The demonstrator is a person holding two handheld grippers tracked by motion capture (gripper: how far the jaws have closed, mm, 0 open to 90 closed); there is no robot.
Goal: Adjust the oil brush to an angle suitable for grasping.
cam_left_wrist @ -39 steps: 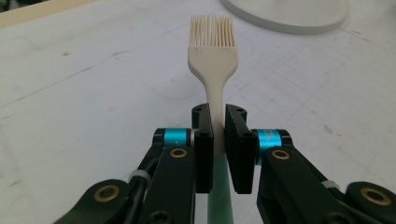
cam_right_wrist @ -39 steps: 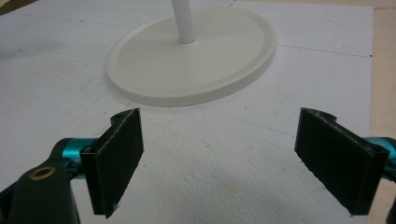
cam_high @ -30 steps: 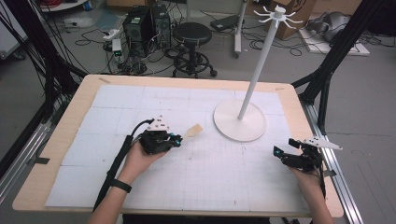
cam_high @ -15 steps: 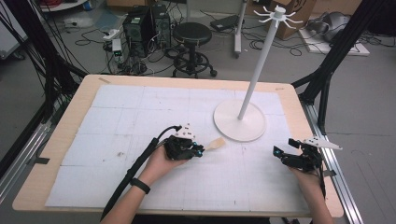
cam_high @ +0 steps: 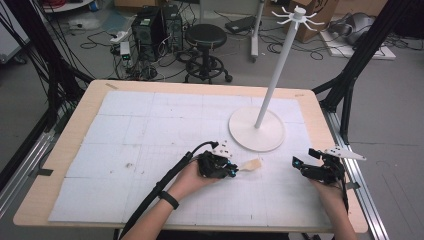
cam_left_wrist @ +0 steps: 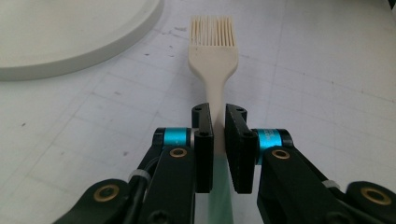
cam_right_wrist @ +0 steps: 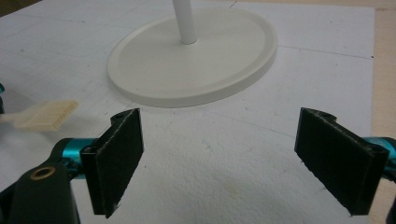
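Left gripper view: the left gripper (cam_left_wrist: 218, 133) has its jaws clamped on the handle of a cream silicone brush (cam_left_wrist: 212, 51), bristles pointing away over the white mat (cam_left_wrist: 327, 84). In the high view the brush sits just near of the white stand's round base (cam_high: 257, 134), right of centre. The right gripper (cam_right_wrist: 219, 154) hovers near the table's right edge, jaws wide apart with nothing between them.

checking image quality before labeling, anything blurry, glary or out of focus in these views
High view: soft and low in detail, even light, no glare. Left gripper view: the brush bristles are sharp, the left gripper body blurs near the lens. Right gripper view: the right gripper pads look slightly soft, the stand base is clear.
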